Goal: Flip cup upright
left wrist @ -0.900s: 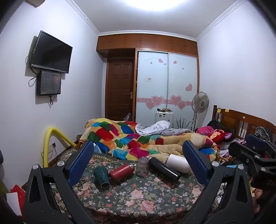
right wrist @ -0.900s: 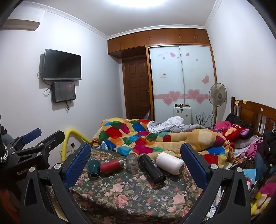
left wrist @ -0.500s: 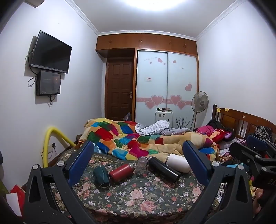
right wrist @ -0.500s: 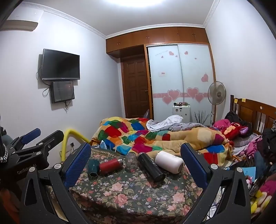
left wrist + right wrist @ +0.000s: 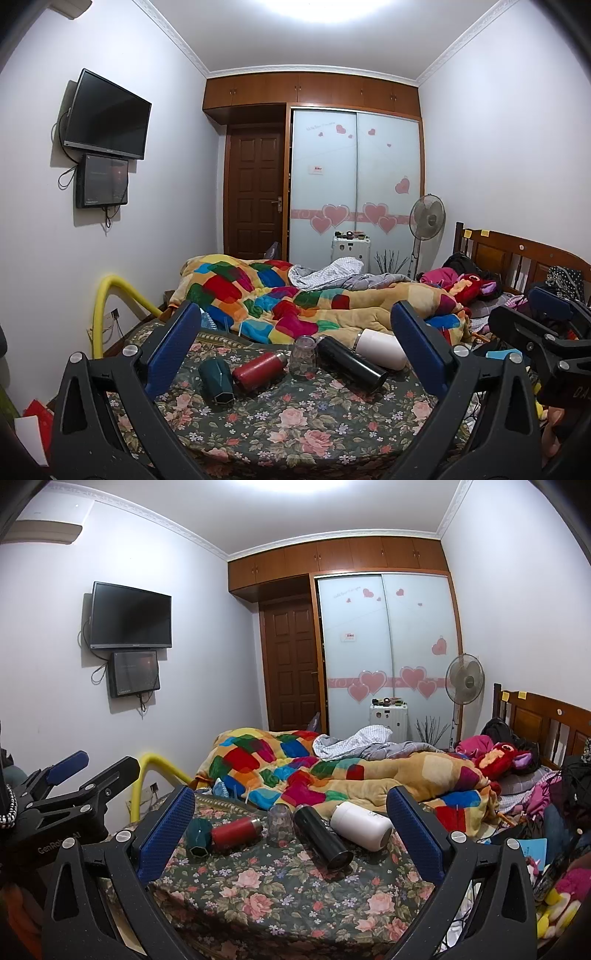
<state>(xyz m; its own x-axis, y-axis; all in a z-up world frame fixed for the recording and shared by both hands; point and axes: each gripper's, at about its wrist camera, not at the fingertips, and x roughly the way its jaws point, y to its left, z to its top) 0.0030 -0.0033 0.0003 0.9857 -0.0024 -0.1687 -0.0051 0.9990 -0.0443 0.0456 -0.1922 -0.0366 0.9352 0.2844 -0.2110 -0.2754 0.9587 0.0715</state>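
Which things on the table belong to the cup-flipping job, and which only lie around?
Job: green cup, red flask, clear glass, black flask, white cup; left gripper and right gripper, both open.
Around: quilt, fan, TV.

1. Left gripper (image 5: 295, 343) gapes wide, holding nothing, above the floral table (image 5: 295, 424).
2. Green cup (image 5: 218, 380), red flask (image 5: 258, 370), black flask (image 5: 351, 360) and white flask (image 5: 380, 349) lie sideways.
3. Clear cup (image 5: 303, 352) stands among them.

Left gripper (image 5: 70, 771) body, seen from the right wrist view: "GenRob", then letters cut off, perhaps "AI".
Right gripper (image 5: 546, 306) body, seen from the left wrist view: partial letters, unreadable.
Wardrobe door sticker (image 5: 317, 169): too small to read.
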